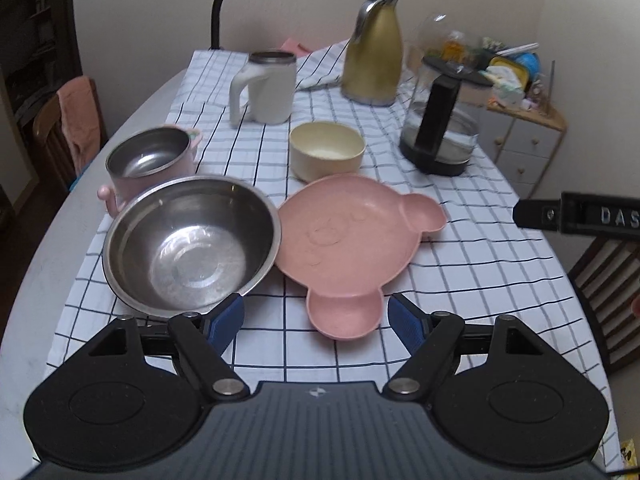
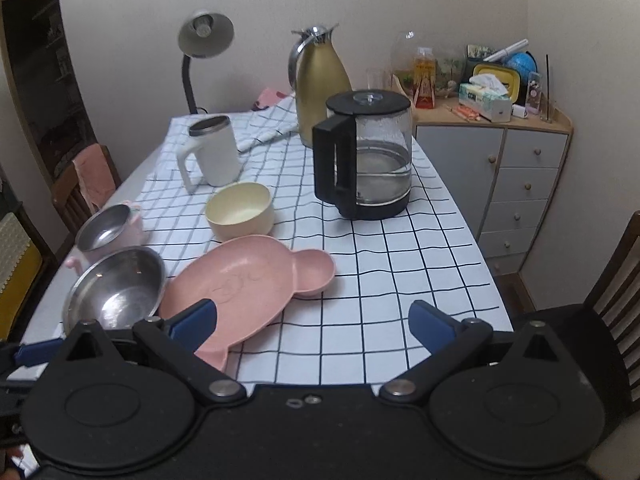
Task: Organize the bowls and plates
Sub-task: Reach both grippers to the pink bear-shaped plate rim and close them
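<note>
In the left wrist view, the left hand-held gripper hangs wide open and empty above the bench, with the pink plate just ahead; its near ear lies between the fingers. The steel bowl touches the plate's left edge. In the right wrist view, the right hand-held gripper (also open, empty) has the plate ahead-left, long axis slanting away rightward; the left looks nearer.

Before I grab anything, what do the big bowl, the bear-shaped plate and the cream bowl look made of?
Big bowl: stainless steel by the look, shiny, mirroring light, with scuffs on its base. Bear-shaped plate: matte pink, faintly speckled, probably plastic or wheat-straw composite. Cream bowl: the same dull, thick-walled look, likely similar plastic; ceramic cannot be ruled out.
</note>
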Available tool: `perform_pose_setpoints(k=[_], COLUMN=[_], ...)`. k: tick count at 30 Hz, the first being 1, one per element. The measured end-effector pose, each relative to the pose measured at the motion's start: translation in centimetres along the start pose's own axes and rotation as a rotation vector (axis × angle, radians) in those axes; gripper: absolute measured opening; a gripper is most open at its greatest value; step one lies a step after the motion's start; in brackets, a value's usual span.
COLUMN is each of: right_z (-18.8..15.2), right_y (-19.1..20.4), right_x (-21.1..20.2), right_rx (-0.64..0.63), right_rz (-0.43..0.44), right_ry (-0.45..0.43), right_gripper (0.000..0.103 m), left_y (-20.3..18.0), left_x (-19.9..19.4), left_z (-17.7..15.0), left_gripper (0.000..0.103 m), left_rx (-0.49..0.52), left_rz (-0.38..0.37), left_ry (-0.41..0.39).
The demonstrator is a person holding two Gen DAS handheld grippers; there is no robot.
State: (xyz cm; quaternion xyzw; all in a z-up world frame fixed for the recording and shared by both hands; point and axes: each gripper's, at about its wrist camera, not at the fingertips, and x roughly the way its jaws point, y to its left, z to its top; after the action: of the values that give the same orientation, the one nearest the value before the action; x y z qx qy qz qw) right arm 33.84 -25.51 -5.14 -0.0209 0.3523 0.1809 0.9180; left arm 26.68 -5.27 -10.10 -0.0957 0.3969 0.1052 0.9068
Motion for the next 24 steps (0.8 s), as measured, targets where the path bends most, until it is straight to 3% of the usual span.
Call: perform_pose_setpoints(k=[10,22,24], right_z=[1.8,2.6,2.7], right_y=[-1.8,-2.7,-2.7], right_x=[10.3,17.7,18.5], right_rx=[-0.026,-0.029,-0.027], right_rz=[-0.045,-0.047,-0.039], right_ry=[0.125,0.219,0.229], right_gripper=[0.095,0.069,0.063], left_y=[0.2,1.0,1.0], left_x=[6.1,9.9,10.1], left_z=[-0.4,-0.7,-0.8], left_gripper=[0.079,0.078,0.067], left_rx=[-0.036,-0.077,-0.074], left_rz=[0.051,0.063,0.056], left_ry=[0.095,0.175,0.179])
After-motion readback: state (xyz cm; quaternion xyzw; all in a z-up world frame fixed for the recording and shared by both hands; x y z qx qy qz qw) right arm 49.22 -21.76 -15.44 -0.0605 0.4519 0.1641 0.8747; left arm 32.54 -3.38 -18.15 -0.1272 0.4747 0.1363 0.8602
